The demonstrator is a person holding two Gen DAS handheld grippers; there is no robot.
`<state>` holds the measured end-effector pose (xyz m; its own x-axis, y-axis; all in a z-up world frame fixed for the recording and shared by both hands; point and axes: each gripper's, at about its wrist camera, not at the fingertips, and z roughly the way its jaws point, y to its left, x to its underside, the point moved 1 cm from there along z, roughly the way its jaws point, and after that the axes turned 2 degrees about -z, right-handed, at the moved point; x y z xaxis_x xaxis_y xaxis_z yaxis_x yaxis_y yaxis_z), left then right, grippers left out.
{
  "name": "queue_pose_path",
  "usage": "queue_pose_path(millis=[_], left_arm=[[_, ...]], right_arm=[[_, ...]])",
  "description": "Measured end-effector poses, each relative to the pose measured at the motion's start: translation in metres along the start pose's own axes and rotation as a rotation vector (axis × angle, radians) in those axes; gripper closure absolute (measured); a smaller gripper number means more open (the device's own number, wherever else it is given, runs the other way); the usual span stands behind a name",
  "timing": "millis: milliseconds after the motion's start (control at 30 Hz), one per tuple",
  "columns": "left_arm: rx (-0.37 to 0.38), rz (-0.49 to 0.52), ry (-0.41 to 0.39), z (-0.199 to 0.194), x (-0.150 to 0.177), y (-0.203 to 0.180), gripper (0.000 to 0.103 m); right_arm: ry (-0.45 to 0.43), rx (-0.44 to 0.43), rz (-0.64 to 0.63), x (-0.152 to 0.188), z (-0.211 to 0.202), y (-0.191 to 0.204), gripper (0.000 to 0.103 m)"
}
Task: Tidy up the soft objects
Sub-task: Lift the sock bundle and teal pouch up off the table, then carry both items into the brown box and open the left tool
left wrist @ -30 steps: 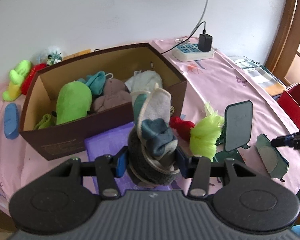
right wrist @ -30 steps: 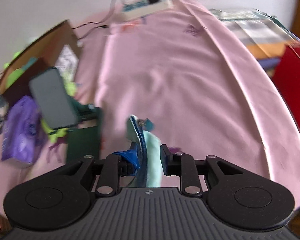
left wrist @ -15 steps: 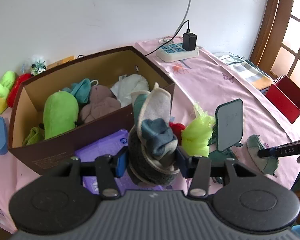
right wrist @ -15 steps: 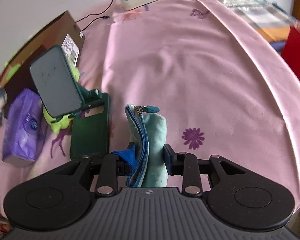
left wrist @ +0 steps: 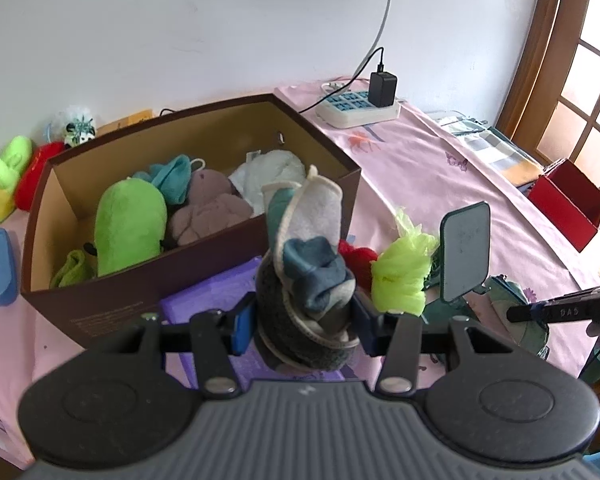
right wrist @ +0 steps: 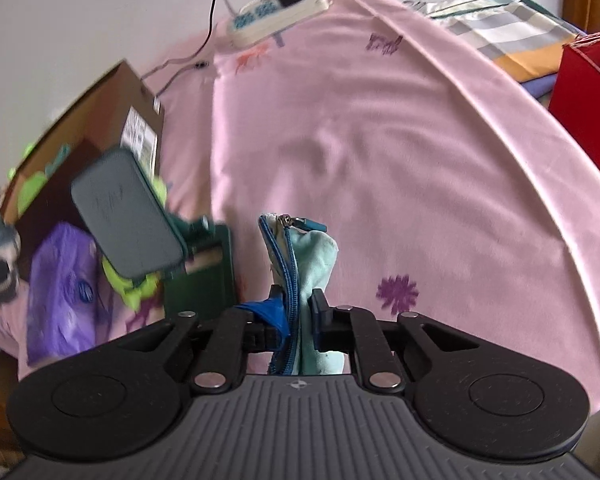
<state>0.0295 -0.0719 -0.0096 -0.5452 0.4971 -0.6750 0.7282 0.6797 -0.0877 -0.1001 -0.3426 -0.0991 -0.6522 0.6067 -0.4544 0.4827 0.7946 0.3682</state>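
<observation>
A bundle of grey and teal socks (left wrist: 306,280) stands clamped between the fingers of the left gripper (left wrist: 304,318), in front of the brown cardboard box (left wrist: 204,276) holding plush toys. The right gripper (right wrist: 300,320) is closed on a mint zip pouch (right wrist: 300,268), upright above the pink tablecloth (right wrist: 380,160), beside a green phone stand (right wrist: 204,276).

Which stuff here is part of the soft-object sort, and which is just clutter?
Job: sock bundle in left claw, pouch in right claw, box, green plush.
Clutter: power strip, mirror, tissue pack.
</observation>
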Motion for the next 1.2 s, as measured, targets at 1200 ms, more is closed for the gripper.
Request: queue_pose_path(millis=[1200], left_arm=[[-0.064, -0.093, -0.127, 0.008, -0.082, 0.105, 0.053]], right_arm=[[-0.150, -0.304, -0.288, -0.152, 0.047, 0.234, 0.103]])
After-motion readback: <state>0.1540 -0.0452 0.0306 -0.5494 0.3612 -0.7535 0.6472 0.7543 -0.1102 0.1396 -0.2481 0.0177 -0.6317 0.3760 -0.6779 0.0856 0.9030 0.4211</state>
